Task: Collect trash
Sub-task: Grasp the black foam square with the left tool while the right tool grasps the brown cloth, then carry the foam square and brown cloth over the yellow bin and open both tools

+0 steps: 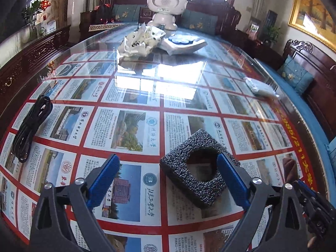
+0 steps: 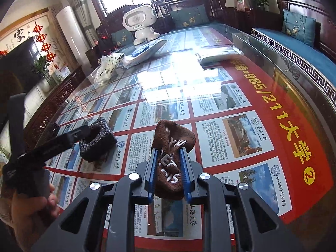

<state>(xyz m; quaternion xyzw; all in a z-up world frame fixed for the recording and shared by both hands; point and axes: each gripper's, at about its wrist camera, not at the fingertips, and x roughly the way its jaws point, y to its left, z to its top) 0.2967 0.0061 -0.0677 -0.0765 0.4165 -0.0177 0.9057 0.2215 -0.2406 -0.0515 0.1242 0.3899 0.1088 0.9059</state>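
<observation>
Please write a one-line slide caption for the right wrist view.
Right gripper clamps a brown sock above the glass table; the open left gripper nears a black foam square.

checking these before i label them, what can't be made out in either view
- Brown sock, right wrist view: its near end is hidden behind the right tool clamped on it.
- Black foam block, left wrist view: its right edge is covered by one finger of the open left tool.
- Black cable, left wrist view: plug type too small to tell.
- Crumpled wrapper: print too far to read.
</observation>
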